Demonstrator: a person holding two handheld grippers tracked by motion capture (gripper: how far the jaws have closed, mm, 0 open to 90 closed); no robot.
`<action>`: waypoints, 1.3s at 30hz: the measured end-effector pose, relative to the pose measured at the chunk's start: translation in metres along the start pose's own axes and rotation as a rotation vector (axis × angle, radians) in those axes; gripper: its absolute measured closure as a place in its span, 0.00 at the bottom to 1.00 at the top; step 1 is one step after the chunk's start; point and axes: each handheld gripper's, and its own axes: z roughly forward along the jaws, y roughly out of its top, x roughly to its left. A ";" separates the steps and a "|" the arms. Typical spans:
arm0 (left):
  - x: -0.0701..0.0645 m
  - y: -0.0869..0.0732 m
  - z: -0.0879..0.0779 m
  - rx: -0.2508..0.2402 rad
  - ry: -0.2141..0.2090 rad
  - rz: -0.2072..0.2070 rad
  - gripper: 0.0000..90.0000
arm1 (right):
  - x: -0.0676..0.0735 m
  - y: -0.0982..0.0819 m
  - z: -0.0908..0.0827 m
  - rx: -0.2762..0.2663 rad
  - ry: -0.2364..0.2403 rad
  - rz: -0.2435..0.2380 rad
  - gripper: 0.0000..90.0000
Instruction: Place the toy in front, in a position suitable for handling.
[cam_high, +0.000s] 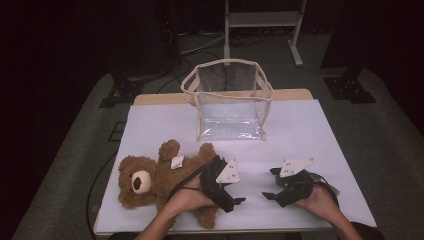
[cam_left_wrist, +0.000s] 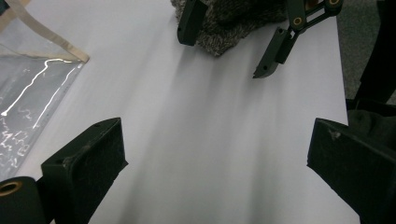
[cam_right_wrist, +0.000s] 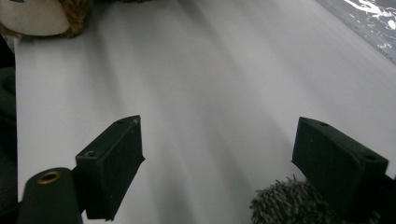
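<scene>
White worktop (cam_high: 310, 130), dark room: we see the bear (cam_high: 165, 182) lying front-left, bag (cam_high: 230, 100) behind; both tools, left (cam_high: 235, 200) and right (cam_high: 270, 185), gape empty; bear looks soft, light, so pinch a limb.

A: Colours, relative to the table (cam_high: 310, 130)?
B: Table cover is plain white, no pattern. Teddy bear (cam_high: 150, 180) on its near-left part is brown, with a cream muzzle and a white tag.
A: Bag (cam_high: 230, 102)?
B: At the table's far middle. Clear plastic, beige trim and handles.
A: Grippers?
B: Left gripper (cam_high: 235, 201) and right gripper (cam_high: 270, 184), over the table's near edge, are black with light grey top plates. Grey speckled fuzzy thing (cam_left_wrist: 233, 25) beside the right one.
</scene>
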 end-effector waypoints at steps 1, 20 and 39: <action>0.000 0.000 0.000 0.000 0.000 0.000 0.04 | 0.000 0.000 0.000 0.000 0.000 0.000 0.17; -0.001 0.004 -0.022 -0.026 -0.076 0.118 0.08 | 0.003 0.004 -0.003 -0.028 0.030 0.005 0.17; 0.051 -0.044 -0.132 -0.015 -0.058 0.159 0.08 | 0.020 0.027 0.008 -0.064 0.171 -0.034 0.17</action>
